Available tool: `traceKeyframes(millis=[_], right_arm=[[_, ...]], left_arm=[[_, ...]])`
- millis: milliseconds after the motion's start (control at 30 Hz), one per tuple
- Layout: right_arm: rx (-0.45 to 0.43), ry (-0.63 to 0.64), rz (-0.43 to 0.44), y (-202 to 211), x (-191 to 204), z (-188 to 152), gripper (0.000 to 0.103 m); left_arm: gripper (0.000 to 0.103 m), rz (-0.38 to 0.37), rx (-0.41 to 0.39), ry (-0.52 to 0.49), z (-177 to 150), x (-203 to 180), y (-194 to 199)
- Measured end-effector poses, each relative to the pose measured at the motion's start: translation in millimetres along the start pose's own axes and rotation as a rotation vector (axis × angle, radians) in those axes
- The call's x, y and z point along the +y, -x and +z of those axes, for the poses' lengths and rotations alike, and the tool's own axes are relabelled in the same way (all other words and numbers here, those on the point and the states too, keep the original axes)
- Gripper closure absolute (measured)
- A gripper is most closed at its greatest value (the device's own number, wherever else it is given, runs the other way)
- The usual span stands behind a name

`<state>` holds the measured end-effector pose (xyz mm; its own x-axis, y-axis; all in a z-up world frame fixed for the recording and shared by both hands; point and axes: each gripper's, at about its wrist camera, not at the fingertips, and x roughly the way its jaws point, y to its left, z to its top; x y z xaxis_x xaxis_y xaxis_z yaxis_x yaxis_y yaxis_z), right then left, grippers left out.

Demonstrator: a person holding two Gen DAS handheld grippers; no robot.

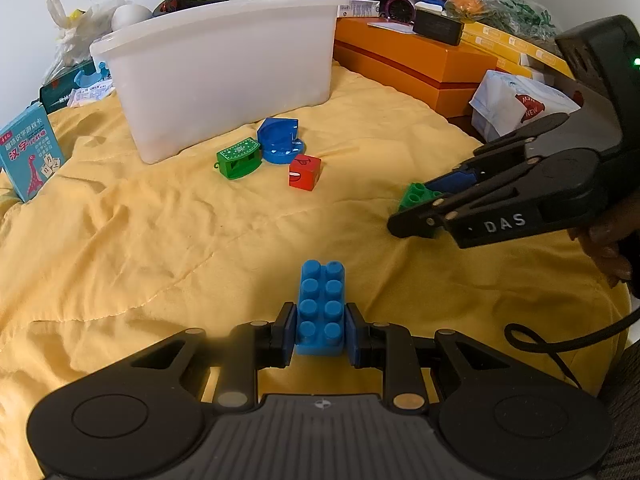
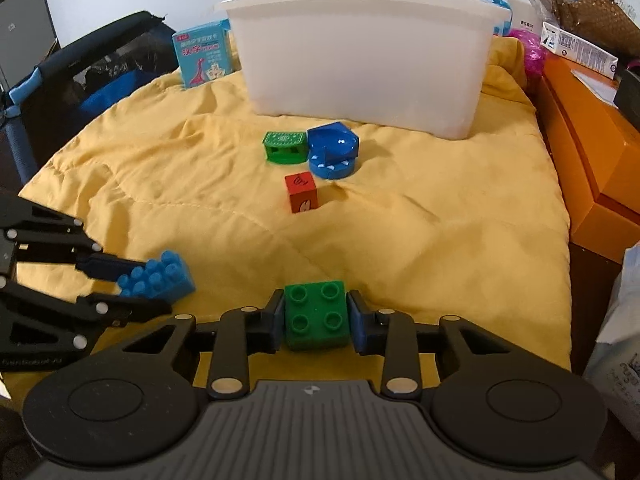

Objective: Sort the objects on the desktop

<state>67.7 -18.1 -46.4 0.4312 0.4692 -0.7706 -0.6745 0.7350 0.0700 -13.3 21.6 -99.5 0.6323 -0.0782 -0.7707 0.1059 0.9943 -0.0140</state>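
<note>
My left gripper point(image 1: 320, 330) is shut on a long blue brick point(image 1: 322, 306), held just above the yellow cloth point(image 1: 160, 248). That blue brick point(image 2: 160, 278) also shows at the left of the right wrist view, with the left gripper point(image 2: 132, 288) around it. My right gripper point(image 2: 316, 322) is shut on a green four-stud brick point(image 2: 315, 316); the green brick point(image 1: 416, 194) peeks out of the right gripper point(image 1: 420, 204) in the left wrist view. A green toy point(image 1: 239, 158), a blue toy point(image 1: 280, 140) and a red cube point(image 1: 305, 172) lie before the white bin point(image 1: 224, 72).
The white bin point(image 2: 364, 56) stands at the back of the yellow cloth point(image 2: 420, 240). An orange box point(image 1: 416, 64) with clutter on it borders the right side. A blue card box point(image 1: 28, 152) leans at the left edge. A dark bag point(image 2: 80, 80) sits beyond the cloth's left side.
</note>
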Motion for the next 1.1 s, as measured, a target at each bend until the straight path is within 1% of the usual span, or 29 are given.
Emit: traceKeyframes(millis=[100,167,267,367,500,667,700,767,800,967,1033,1100], right_arm=[[0.014,0.069,-0.029,10.1,10.3,-5.3,0.069],[0.016,0.094,-0.023,18.0,14.8,-8.4,0.069],[0.017,0.104,-0.014,30.4,18.5,-10.8,0.069],[-0.002,0.103,-0.011,40.1,19.8,-3.9,0.069],[-0.089,0.104,-0.032,59.4,17.0,19.8,0.069],[-0.236,0.101,-0.110,79.4,6.8,55.9,0.069],[-0.265,0.107,-0.127,80.3,3.7,63.4,0.069],[-0.295,0.112,-0.151,77.9,-2.8,78.0,0.069],[-0.308,0.112,-0.156,76.5,-6.1,85.9,0.069],[-0.387,0.113,-0.179,72.8,-15.8,120.5,0.069],[-0.421,0.115,-0.186,70.6,-18.7,133.6,0.069],[-0.465,0.096,-0.196,66.0,-22.5,146.3,0.069]], left_arm=[[0.075,-0.004,0.014,-0.004,1.1,-0.7,1.3],[0.076,-0.007,0.014,-0.007,1.7,-0.7,3.7],[0.076,0.024,-0.033,-0.020,6.6,-1.4,13.6],[0.076,0.038,-0.091,-0.021,19.4,-0.2,27.4],[0.076,0.041,-0.158,-0.023,40.7,3.1,42.9],[0.076,0.052,-0.246,0.003,73.1,17.1,59.2],[0.076,0.061,-0.265,0.002,81.4,21.1,60.9],[0.076,0.091,-0.295,-0.011,97.7,27.5,62.2],[0.076,0.112,-0.315,-0.012,108.0,32.6,63.1],[0.076,0.160,-0.399,-0.030,150.0,50.4,68.2],[0.076,0.180,-0.418,-0.044,164.1,56.2,65.3],[0.076,0.197,-0.427,-0.043,178.1,66.4,54.4]])
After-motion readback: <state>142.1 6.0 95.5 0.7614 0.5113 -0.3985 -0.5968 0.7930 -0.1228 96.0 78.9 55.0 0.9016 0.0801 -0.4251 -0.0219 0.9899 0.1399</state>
